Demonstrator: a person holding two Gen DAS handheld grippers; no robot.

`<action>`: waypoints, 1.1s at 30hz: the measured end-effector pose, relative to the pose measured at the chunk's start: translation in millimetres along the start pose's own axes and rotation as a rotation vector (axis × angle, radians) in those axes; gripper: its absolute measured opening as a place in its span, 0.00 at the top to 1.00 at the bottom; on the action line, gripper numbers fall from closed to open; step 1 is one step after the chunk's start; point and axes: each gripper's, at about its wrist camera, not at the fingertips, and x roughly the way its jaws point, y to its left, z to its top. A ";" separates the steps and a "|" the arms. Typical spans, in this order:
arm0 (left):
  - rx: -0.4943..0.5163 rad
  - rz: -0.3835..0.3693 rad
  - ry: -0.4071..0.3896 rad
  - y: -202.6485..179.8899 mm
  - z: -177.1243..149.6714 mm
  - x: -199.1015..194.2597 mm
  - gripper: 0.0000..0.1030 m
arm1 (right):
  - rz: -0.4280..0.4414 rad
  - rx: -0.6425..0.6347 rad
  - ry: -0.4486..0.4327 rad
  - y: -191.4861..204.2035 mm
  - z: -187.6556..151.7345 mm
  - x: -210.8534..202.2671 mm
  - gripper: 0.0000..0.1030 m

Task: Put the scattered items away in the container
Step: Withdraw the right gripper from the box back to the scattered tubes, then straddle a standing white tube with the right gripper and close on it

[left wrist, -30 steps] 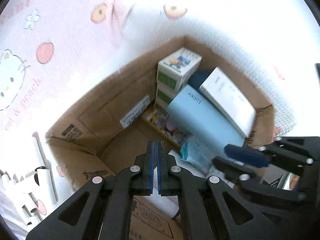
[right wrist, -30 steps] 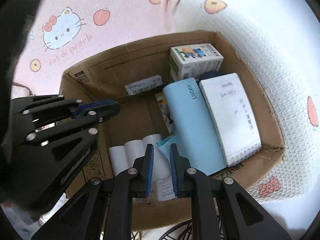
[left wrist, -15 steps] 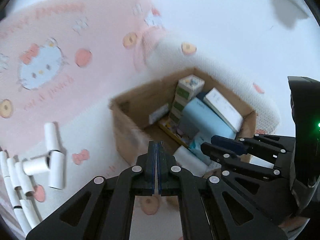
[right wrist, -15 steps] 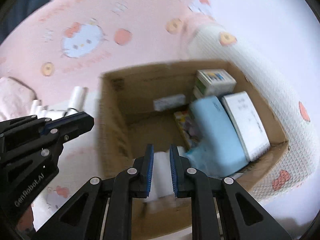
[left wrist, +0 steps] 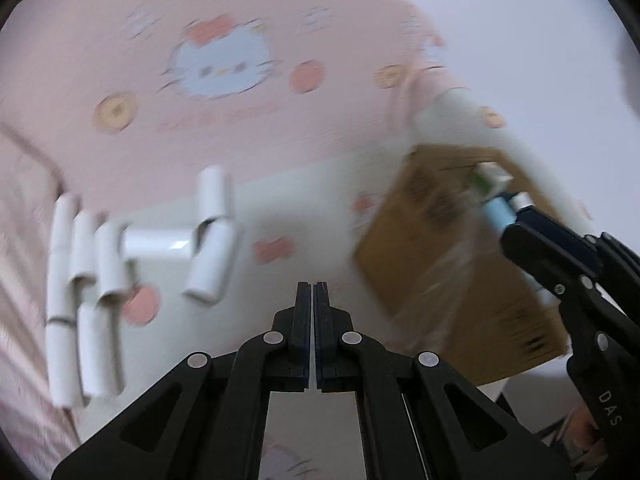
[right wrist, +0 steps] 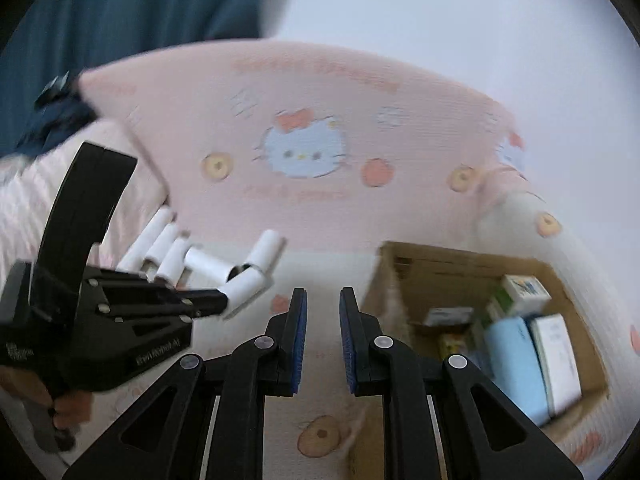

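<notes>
Left wrist view shows the left gripper [left wrist: 312, 300] pressed together, empty, left of the box [left wrist: 448, 248]; the right gripper [right wrist: 323, 320] is spread, empty.

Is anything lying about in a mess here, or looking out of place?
Yes. White paper rolls lie scattered at odd angles on the pink blanket, left of the cardboard box, which already holds other items. Both views are blurred, so I see no damage.
</notes>
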 end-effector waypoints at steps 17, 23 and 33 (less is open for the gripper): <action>-0.370 0.345 -0.066 191.6 -35.5 -76.4 0.99 | 0.518 -0.106 0.019 88.4 6.0 120.9 0.87; -0.390 0.258 -0.017 196.0 -44.4 -60.3 0.98 | 0.575 -0.121 0.077 120.4 1.0 153.7 0.86; -0.443 0.143 0.088 198.2 -46.4 -16.2 0.52 | 0.685 -0.137 0.245 172.5 -19.5 187.4 0.39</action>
